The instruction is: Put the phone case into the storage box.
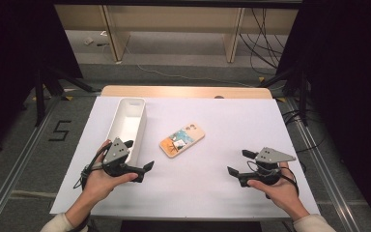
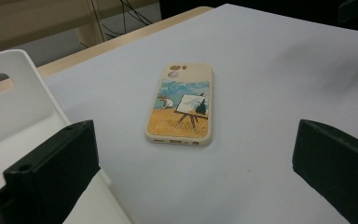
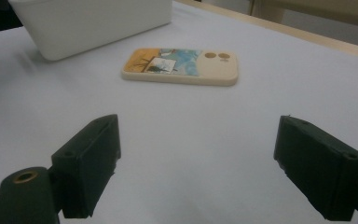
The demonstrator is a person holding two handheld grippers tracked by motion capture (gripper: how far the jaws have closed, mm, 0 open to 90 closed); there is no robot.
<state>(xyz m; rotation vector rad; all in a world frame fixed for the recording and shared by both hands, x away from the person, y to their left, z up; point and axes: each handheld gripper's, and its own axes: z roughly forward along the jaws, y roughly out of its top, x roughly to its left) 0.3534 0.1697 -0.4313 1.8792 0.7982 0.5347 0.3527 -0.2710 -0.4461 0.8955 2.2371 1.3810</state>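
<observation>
Overhead, the left gripper (image 1: 138, 157) and right gripper (image 1: 239, 163) both rested on the white bench (image 1: 212, 188) with jaws spread and empty, the phone case (image 1: 182, 139) lying flat between and beyond them. Along the left jaws, the case (image 2: 181, 105) lay ahead, the white bin (image 2: 14, 107) beside the left-hand jaw. Along the right jaws, it lay ahead, the bin (image 3: 93, 23) behind it.

Overhead camera looks down; both gripper cameras share the phone case (image 2: 181, 105).
</observation>
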